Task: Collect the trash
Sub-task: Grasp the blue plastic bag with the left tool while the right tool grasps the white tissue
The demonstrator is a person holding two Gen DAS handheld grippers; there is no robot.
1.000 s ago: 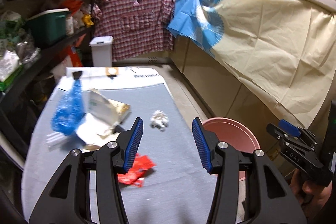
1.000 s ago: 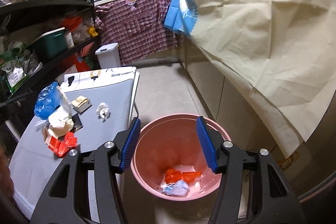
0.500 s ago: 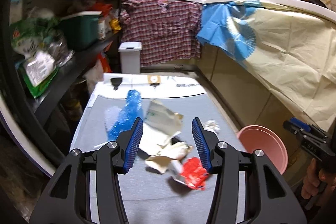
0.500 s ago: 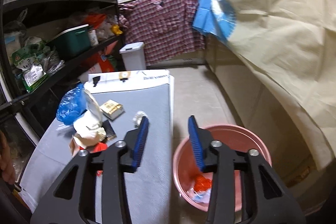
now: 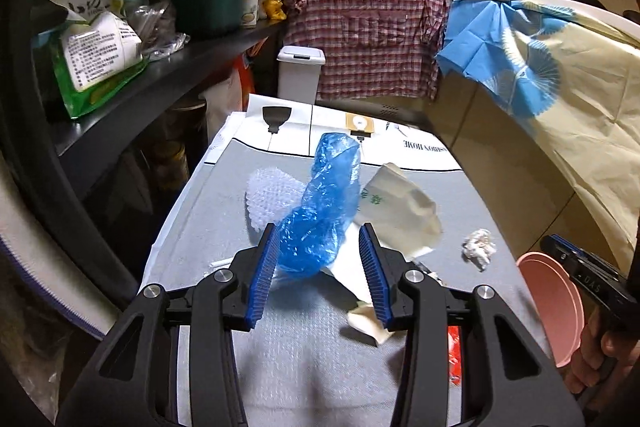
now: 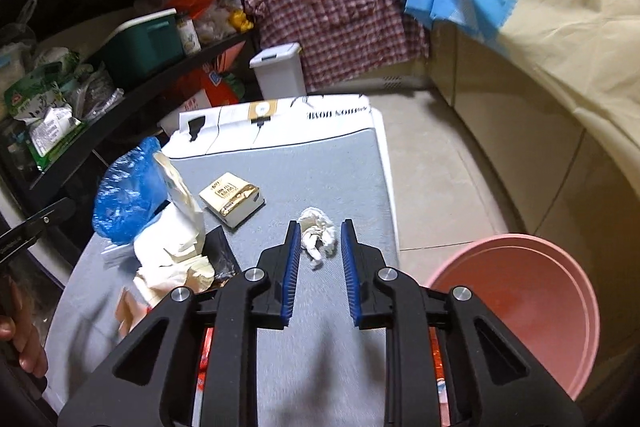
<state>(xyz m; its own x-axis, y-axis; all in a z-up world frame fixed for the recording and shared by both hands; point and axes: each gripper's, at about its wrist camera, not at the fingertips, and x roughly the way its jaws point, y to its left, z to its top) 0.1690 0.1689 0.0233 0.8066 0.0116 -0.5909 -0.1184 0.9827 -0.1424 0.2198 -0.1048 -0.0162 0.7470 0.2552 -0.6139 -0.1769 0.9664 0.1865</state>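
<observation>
- Framing the crumpled blue plastic bag, the left gripper is held with its blue-ribbed fingers spread apart; nothing is clamped, and contact with the bag cannot be told.
- The bag is seen lying on the grey padded table top, leaning against a creased cream paper bag with green print and beside a sheet of clear bubble wrap.
- The right gripper is held released above the same table top, its jaws set apart on either side of a small wad of crumpled white tissue, which rests on the table untouched.
- A small cream-and-gold cardboard box is seen beyond the wad, well apart from it.
- A round pink plastic bucket stands on the floor just beside the table's right edge.
</observation>
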